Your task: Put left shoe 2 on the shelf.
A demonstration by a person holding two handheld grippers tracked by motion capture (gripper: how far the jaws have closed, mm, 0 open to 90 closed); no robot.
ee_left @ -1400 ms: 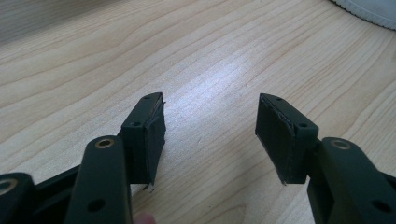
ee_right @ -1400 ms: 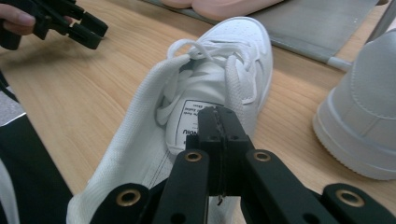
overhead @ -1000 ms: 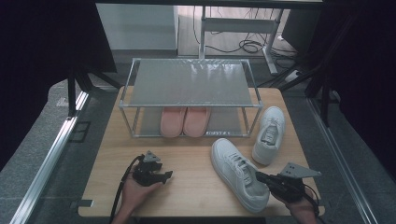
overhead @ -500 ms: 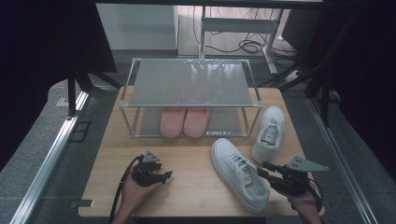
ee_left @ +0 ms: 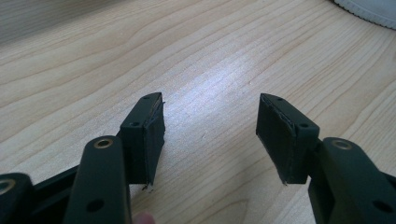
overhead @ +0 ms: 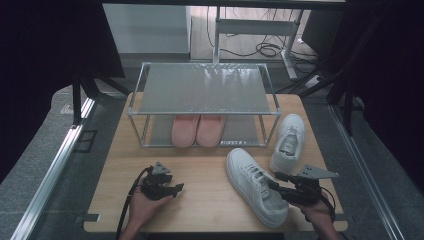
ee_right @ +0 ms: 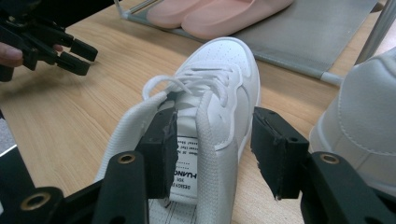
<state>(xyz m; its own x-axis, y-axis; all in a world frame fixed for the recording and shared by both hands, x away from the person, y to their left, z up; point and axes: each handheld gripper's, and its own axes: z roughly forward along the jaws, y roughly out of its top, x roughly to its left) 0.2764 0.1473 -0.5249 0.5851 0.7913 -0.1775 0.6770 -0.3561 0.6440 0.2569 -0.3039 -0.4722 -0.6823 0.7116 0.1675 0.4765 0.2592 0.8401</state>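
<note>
Right claw (ee_right: 212,154) has slid forward over the heel of the near white sneaker (overhead: 255,185), jaws spread with one pad inside the collar and one outside the wall, not yet pinching. That sneaker lies on the surface (overhead: 200,165) before the shoe rack (overhead: 202,90), so a grasp looks imminent. Left claw (overhead: 172,189) stays open and idle.

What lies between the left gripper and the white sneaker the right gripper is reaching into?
Bare wooden table: in the high view nothing lies between the left gripper and the white sneaker.
</note>
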